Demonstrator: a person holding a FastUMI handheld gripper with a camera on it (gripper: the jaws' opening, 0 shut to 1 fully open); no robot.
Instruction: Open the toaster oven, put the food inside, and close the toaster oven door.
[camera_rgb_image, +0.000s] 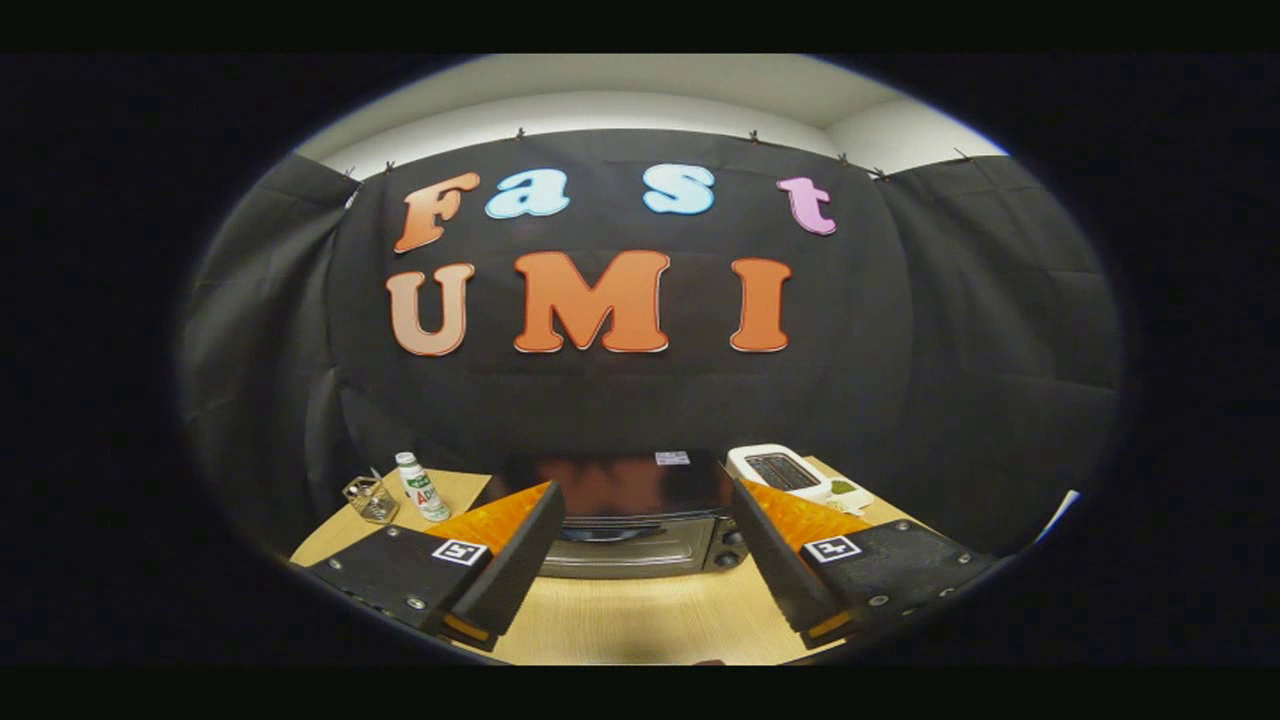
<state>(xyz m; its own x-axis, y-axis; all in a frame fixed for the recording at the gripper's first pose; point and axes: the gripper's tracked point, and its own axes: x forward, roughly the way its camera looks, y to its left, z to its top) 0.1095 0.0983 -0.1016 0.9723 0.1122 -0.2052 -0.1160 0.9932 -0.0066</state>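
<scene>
Toaster oven (640, 525) sides behind hand-held gripper (640, 570) fingers

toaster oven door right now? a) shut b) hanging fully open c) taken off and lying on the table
a: the toaster oven door sits upright and flush, handle at its top, straight ahead of the open, empty tool on the wooden table.

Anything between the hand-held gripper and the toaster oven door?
Nothing visible. The hand-held gripper is open, with bare table between its fingers and the closed toaster oven just ahead. The small bottle and the white appliance stand off to either side.
</scene>
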